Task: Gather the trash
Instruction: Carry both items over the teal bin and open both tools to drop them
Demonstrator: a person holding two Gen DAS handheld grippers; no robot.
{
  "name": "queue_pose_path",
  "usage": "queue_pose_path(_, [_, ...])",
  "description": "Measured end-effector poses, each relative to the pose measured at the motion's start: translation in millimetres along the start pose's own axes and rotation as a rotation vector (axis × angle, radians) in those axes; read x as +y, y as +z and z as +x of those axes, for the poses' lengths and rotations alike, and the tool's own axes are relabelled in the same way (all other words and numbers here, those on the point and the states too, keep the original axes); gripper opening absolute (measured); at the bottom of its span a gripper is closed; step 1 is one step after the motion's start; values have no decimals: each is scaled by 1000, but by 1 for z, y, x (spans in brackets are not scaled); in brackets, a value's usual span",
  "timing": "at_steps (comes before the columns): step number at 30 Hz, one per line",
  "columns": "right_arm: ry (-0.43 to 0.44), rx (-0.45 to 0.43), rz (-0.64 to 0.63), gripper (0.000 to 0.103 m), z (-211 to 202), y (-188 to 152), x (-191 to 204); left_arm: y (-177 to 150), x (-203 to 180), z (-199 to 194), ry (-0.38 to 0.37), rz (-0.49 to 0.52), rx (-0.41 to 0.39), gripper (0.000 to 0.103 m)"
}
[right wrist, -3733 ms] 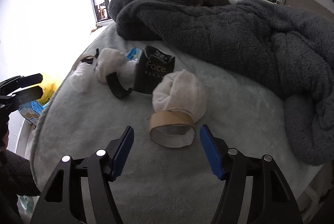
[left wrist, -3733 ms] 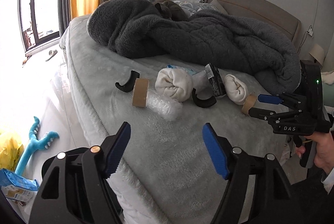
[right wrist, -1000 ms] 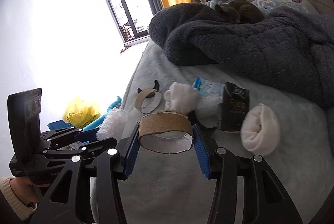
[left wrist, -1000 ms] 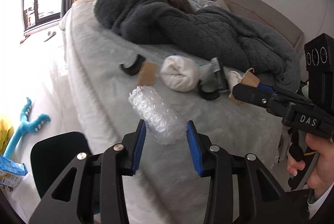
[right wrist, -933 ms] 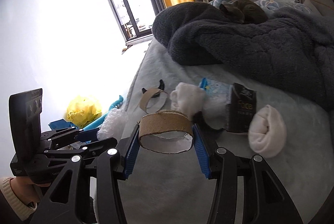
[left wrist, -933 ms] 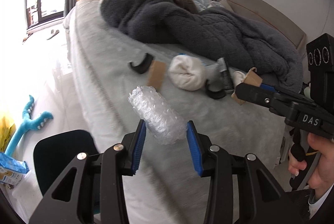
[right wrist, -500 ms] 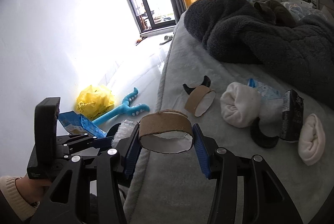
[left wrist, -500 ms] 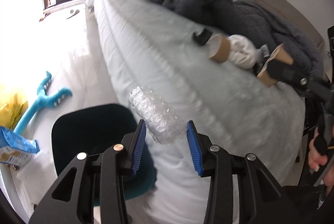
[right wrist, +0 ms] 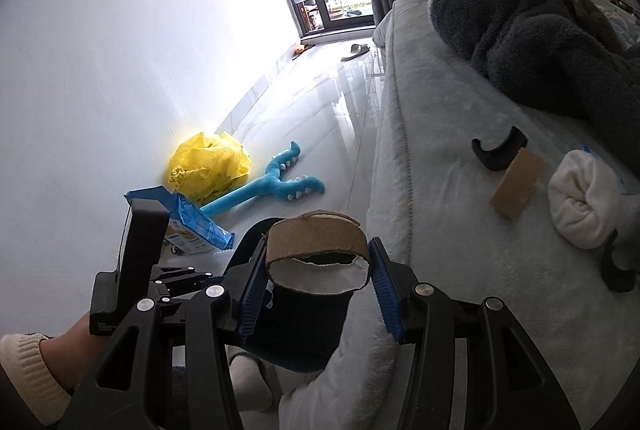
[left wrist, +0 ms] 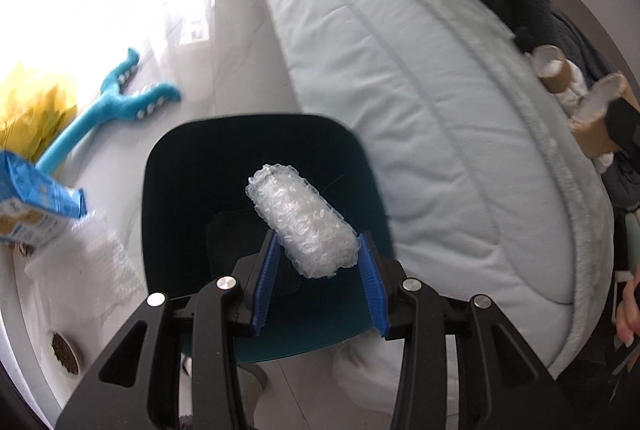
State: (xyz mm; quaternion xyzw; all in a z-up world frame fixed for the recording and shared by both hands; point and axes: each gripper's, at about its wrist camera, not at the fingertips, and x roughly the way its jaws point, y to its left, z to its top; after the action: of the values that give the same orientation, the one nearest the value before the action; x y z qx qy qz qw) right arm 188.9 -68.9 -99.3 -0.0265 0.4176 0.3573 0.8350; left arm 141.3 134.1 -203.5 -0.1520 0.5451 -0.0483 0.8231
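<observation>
Bubble wrap roll point(left wrist: 306, 220) clamped in left gripper point(left wrist: 318, 284), cardboard ring point(right wrist: 318, 244) in right gripper point(right wrist: 316, 290); best released squarely above dark bin point(left wrist: 192, 165), frame centre.

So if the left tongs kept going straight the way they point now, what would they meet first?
Probably the dark teal bin: the left tongs, shut on the bubble wrap roll, point down into its open mouth. Depth is hard to judge.
</observation>
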Motion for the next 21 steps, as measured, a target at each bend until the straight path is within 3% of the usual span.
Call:
queue_pose_path(10, [40, 57, -1, 50, 43, 0, 28, -16, 45, 18, -17, -73, 103, 44])
queue_pose_path(14, [39, 91, 2, 50, 63, -6, 33, -22, 55, 19, 1, -75, 123, 56])
queue_pose_path(21, [16, 161, 35, 50, 100, -18, 30, -22, 74, -11, 20, -84, 32, 72])
